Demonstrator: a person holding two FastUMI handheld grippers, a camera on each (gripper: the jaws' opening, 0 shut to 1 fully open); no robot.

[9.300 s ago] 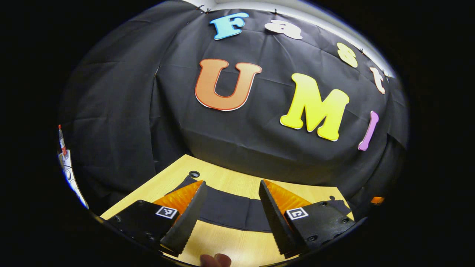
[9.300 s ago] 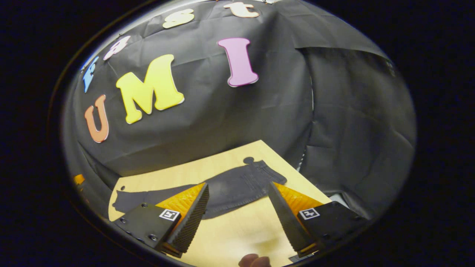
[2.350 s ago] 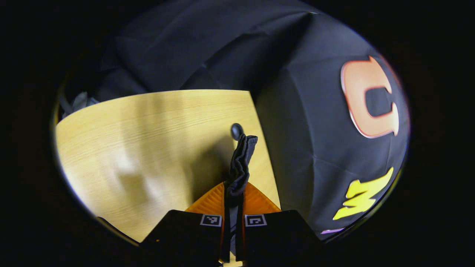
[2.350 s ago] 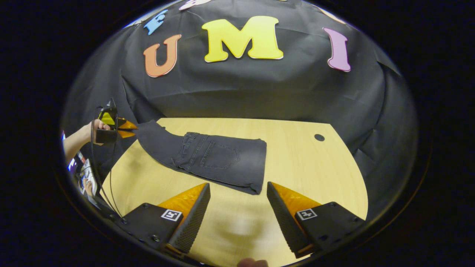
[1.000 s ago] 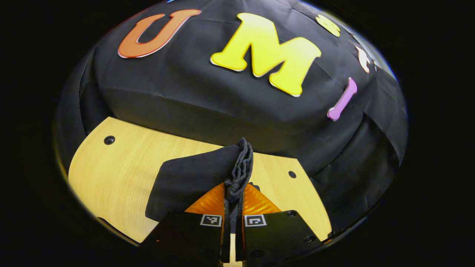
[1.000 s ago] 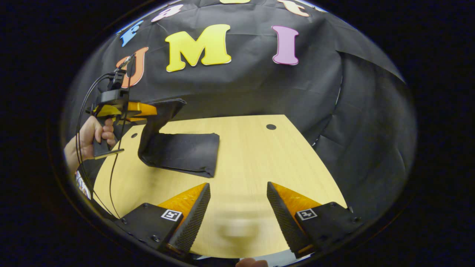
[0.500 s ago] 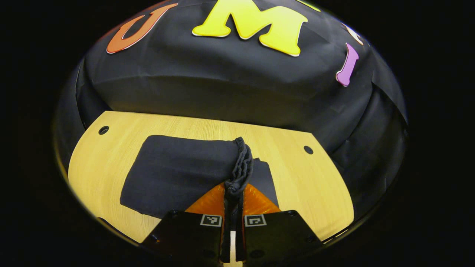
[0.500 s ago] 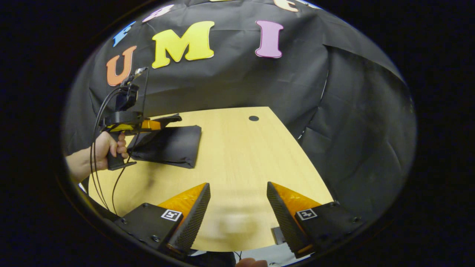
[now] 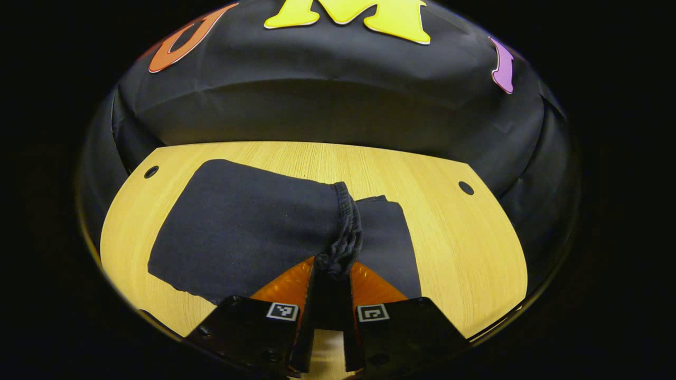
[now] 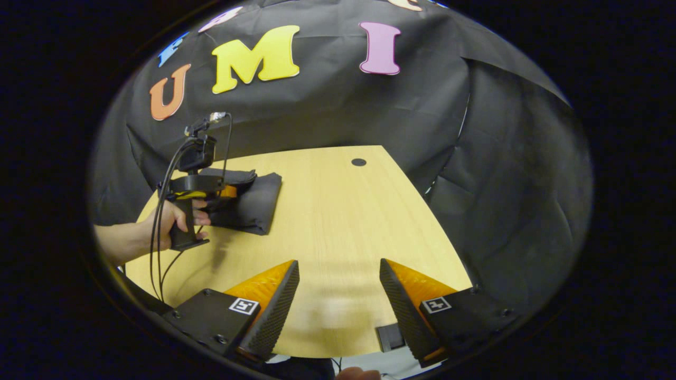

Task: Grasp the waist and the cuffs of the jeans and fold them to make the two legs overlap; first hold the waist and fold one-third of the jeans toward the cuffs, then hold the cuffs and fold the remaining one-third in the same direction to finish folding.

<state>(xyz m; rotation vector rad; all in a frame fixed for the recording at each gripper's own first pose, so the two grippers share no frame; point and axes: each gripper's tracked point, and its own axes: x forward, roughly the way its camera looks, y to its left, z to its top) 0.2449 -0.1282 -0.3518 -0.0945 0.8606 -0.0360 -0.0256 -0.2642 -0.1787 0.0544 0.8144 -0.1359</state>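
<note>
The dark jeans point(image 9: 237, 221) lie folded into a thick rectangle on the wooden table point(image 9: 454, 243). Their bunched cuffs point(image 9: 346, 221) rest on top of the pile, pinched between the fingers of my left gripper point(image 9: 331, 266); cloth fills the narrow gap between the jaws. In the right gripper view a hand point(image 10: 174, 219) holds that left gripper point(image 10: 222, 191) low over the folded jeans point(image 10: 261, 203) at the table's far left. My right gripper point(image 10: 338, 263) hangs open over the table's near edge, well away from the jeans and holding nothing.
Round holes mark the table top point(image 9: 466, 188) point(image 9: 151, 171) point(image 10: 358, 162). Cables point(image 10: 161, 248) trail from the left gripper past the table's left edge. A small dark box point(image 10: 391, 338) sits below the near edge. Bare wood point(image 10: 338, 211) stretches right of the jeans.
My left gripper has carried the cuffs across and down onto the folded pile, and its jaws stand slightly wider than half a second ago. My right gripper has drawn back toward the near edge.
</note>
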